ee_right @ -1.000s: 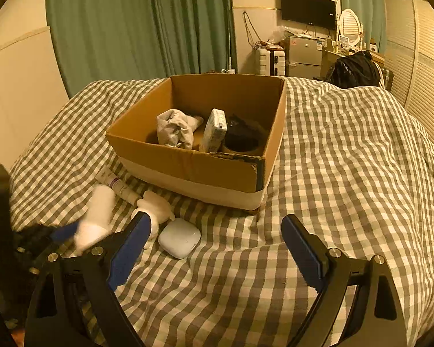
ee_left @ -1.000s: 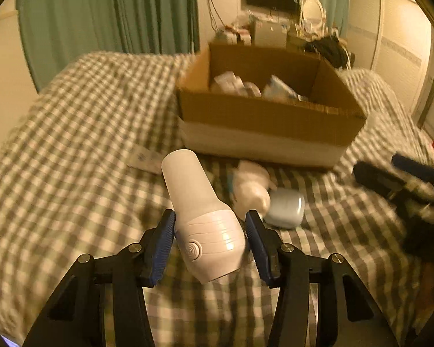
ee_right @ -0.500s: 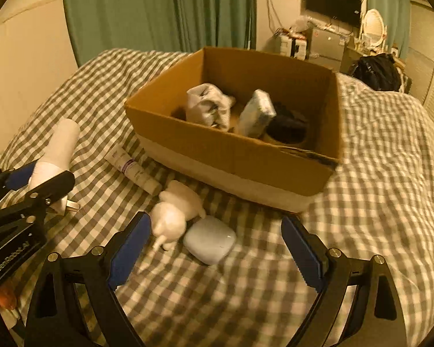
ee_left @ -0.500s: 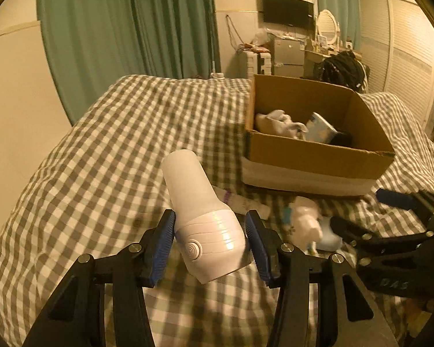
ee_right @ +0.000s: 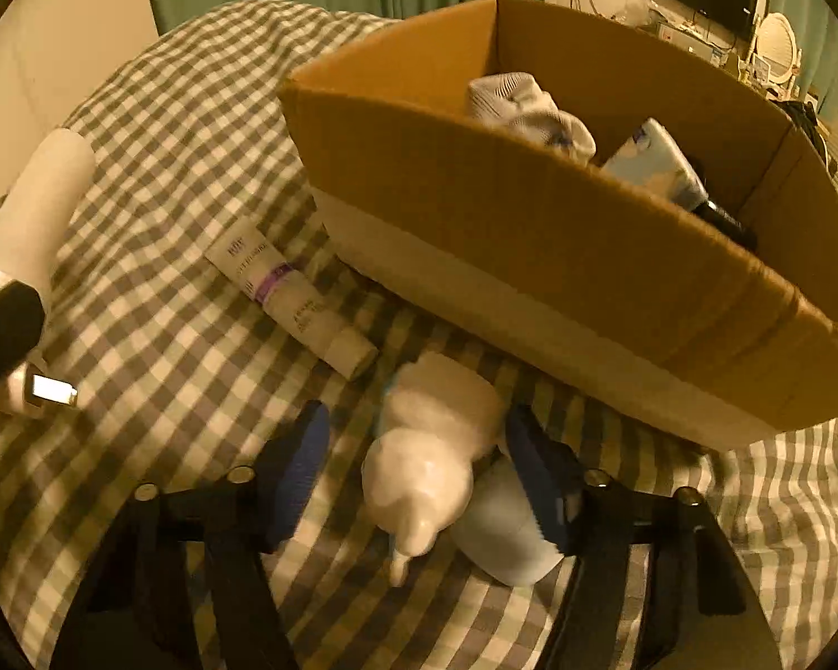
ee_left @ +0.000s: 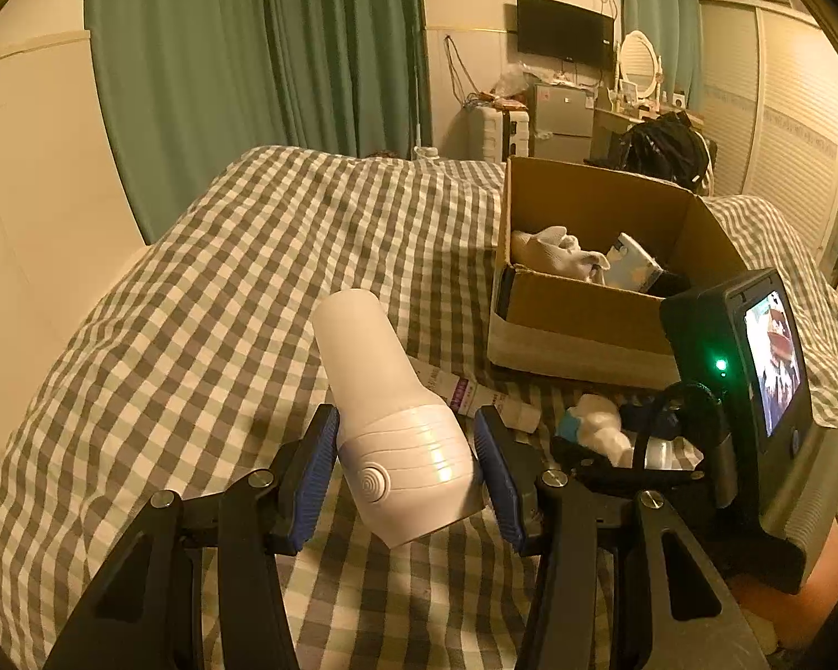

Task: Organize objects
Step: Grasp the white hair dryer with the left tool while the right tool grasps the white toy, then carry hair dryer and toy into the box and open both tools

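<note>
Up front in the left wrist view, the left gripper (ee_left: 406, 469) has its blue-padded jaws pressed against both sides of a white hair dryer (ee_left: 396, 424), holding it above the checked bedspread (ee_left: 195, 301) with the barrel pointing up and away; the same dryer shows at the left edge of the right wrist view (ee_right: 22, 234), its metal plug prong catching light. The right gripper (ee_right: 427, 480) hangs low over the bed with its jaws spread apart on either side of a white pump bottle (ee_right: 430, 446) that lies on its side, nozzle toward the camera; the right pad looks to be touching or almost touching the bottle, the left pad stands clear of it. Just beside the bottle, partly under the right jaw, lies a pale rounded case (ee_right: 503, 530). A cream tube (ee_right: 290, 293) with a purple band lies on the bedspread to the left of the bottle, close to the near corner of the cardboard box (ee_right: 531, 234). Inside the box sit a bundle of white socks (ee_right: 531, 109), a light blue packet (ee_right: 656, 162) leaning against something dark (ee_right: 723, 220) that is too hidden to name. Green curtains (ee_left: 251, 56) hang behind the bed, and a wall television (ee_left: 564, 30) is mounted at the far end of the room
</note>
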`<state>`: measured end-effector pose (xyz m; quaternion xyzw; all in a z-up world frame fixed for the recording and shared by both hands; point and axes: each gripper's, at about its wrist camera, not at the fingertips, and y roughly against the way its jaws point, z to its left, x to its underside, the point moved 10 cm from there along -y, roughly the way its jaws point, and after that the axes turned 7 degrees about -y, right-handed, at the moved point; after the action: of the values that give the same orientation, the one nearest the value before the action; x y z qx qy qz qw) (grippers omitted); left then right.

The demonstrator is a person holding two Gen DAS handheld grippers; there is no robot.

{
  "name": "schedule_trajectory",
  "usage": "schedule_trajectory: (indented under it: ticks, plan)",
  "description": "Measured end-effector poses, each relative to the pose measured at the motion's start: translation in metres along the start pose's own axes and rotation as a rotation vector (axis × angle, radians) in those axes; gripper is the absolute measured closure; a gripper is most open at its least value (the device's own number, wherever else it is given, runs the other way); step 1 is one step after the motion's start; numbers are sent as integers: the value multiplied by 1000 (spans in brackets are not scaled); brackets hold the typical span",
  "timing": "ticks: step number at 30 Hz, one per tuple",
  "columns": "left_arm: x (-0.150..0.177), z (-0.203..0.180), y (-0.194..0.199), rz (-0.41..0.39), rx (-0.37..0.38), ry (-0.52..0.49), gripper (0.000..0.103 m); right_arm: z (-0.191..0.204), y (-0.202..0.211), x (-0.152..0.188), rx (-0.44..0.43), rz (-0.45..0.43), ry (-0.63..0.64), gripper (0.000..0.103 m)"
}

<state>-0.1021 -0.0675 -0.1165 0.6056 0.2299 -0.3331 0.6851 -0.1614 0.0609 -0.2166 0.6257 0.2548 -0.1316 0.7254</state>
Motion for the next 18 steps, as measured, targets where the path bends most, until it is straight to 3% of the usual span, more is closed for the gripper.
schedule_trajectory:
  ticks: [2, 9, 18]
  plan:
    - [1, -3, -1, 5, 6, -1, 52, -2, 1, 1, 3, -2, -1, 54]
    - [0, -14, 11, -2, 14, -17, 52, -8, 24, 9, -25, -42, -22, 55]
    - [-15, -32, 48, -56, 27, -41, 52, -16, 107, 10, -59, -175, -56, 56]
